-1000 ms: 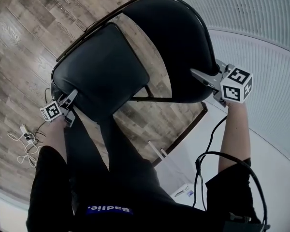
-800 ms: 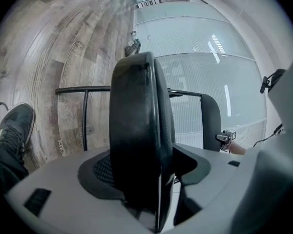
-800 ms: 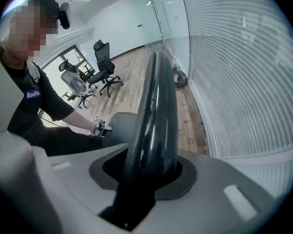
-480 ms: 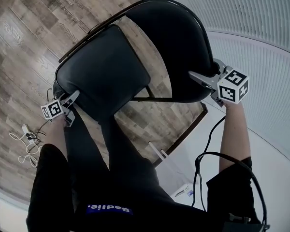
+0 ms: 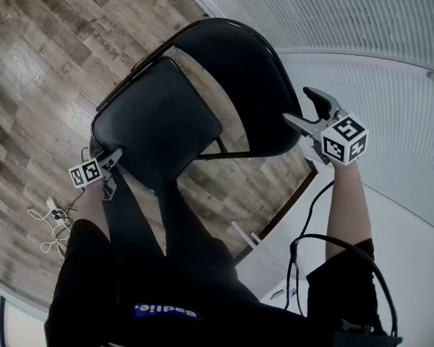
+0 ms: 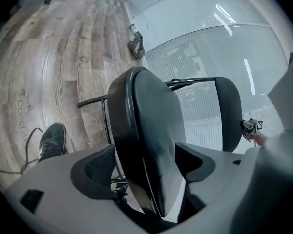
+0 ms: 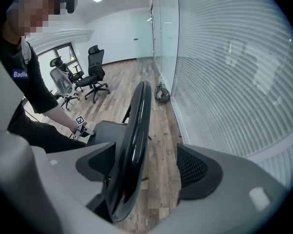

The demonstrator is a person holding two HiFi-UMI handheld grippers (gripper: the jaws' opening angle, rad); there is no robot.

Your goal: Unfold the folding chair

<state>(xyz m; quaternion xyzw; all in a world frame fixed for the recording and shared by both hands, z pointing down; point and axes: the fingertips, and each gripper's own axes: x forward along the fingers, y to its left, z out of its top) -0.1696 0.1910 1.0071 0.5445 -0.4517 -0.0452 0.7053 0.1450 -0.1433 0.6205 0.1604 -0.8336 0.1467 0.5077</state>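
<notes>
— Chair (image 5: 202,100): where is it now?

— On the wood floor (image 5: 43,56) right in front of the person, beside the white ribbed wall (image 5: 390,42). In the head view the seat (image 5: 155,121) lies on the side of the left gripper (image 5: 114,170). The backrest (image 5: 253,78) rises on the side of the right gripper (image 5: 304,108).

— And the grippers?

— The jaws of both have just been opening and stand wide. The left gripper has the seat's near edge between its jaws, but the pads are not clamping, and a gap shows at one pad at least. The right gripper straddles the backrest's rim, with clear air at its outer pad. Neither has a hold on anything.

— How would you expect it to handle?

— Stiff, I'd judge. It has a dark tube frame (image 5: 224,155) and firm panels, so it shouldn't bend or sag under a grip. Middling weight, more awkward than heavy. The seat and backrest look glossy, so the pads could slide if the pull runs along the surface.

— Where to take hold, then?

— At the rims, as here: the seat's front edge to press it down, the backrest's side to steady it or draw it away. Bite deep and squarely across the panel. Keep clear of where the frame pivots, since parts there could pinch.

— Is it unfolded?

— It looks so, with the seat swung well away from the backrest. I can't tell whether it is pressed fully down.
</notes>
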